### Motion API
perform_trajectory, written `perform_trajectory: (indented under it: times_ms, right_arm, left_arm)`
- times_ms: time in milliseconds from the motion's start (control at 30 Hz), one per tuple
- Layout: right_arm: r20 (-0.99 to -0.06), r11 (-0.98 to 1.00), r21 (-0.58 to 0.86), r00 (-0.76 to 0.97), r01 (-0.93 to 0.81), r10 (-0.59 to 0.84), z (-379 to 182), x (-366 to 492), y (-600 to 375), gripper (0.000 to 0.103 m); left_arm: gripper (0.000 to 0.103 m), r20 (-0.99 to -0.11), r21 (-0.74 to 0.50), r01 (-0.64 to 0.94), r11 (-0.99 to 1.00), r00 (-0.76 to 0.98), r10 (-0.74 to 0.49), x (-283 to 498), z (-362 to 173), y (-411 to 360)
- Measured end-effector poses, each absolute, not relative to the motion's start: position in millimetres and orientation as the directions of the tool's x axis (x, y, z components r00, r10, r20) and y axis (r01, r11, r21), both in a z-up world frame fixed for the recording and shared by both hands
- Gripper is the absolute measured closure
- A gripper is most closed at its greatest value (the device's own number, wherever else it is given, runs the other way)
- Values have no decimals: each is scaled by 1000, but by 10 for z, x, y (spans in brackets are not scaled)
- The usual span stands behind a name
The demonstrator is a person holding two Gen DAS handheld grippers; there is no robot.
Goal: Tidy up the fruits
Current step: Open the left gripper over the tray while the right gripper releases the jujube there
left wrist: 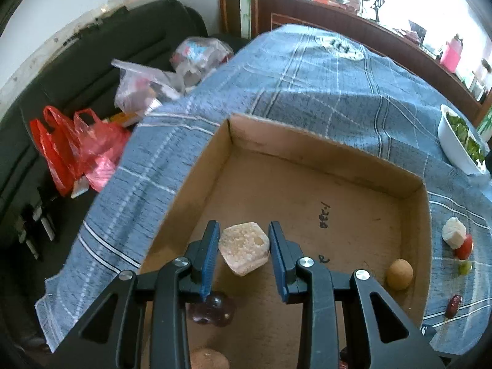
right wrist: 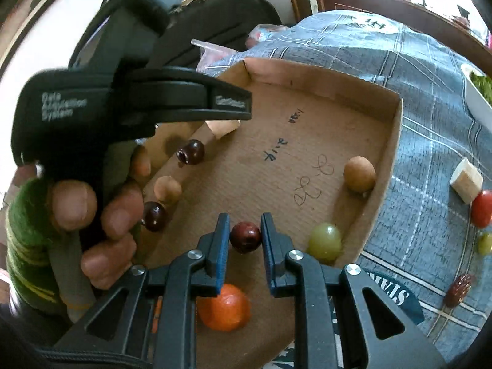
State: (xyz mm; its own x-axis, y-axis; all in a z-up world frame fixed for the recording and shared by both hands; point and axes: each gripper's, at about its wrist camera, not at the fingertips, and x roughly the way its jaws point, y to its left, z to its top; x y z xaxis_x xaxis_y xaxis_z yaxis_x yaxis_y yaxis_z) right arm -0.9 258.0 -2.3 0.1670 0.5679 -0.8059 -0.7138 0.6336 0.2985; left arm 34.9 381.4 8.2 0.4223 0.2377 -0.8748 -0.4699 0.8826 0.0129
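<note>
A shallow cardboard box (left wrist: 323, 153) lies on the blue plaid tablecloth. My left gripper (left wrist: 244, 249) holds a pale, faceted fruit piece (left wrist: 244, 250) between its blue pads, over the box's left part. My right gripper (right wrist: 245, 236) is shut on a dark red round fruit (right wrist: 245, 236) above the box floor (right wrist: 276, 160). In the box lie a tan ball fruit (right wrist: 359, 174), a green grape (right wrist: 324, 241), an orange fruit (right wrist: 224, 307), two dark cherries (right wrist: 190, 152) and a tan fruit (right wrist: 167, 189).
On the cloth right of the box lie a white chunk (left wrist: 453, 232), a red tomato (right wrist: 481, 208), a green grape (right wrist: 485, 243) and a dark date (right wrist: 458, 289). A white dish of greens (left wrist: 459, 141) stands at the right. Plastic bags (left wrist: 92, 141) lie on the dark sofa at the left.
</note>
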Motion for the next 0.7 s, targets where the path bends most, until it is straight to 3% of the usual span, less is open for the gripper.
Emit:
perform_trajectory:
  times_ms: [267, 433, 700]
  right_arm:
    - [-819, 636, 274, 171, -722, 548, -47, -28, 2568, 78]
    - [-806, 643, 288, 183, -710, 563, 14, -33, 2461, 60]
    - [-753, 657, 335, 227, -675, 617, 297, -117, 2116, 60]
  left_arm:
    - [69, -883, -16, -483, 875, 417, 214, 297, 82, 3851]
    - [67, -865, -19, -485, 874, 446, 229, 206, 248, 3789]
    - [60, -830, -71, -478, 875, 515, 214, -99, 518, 3600]
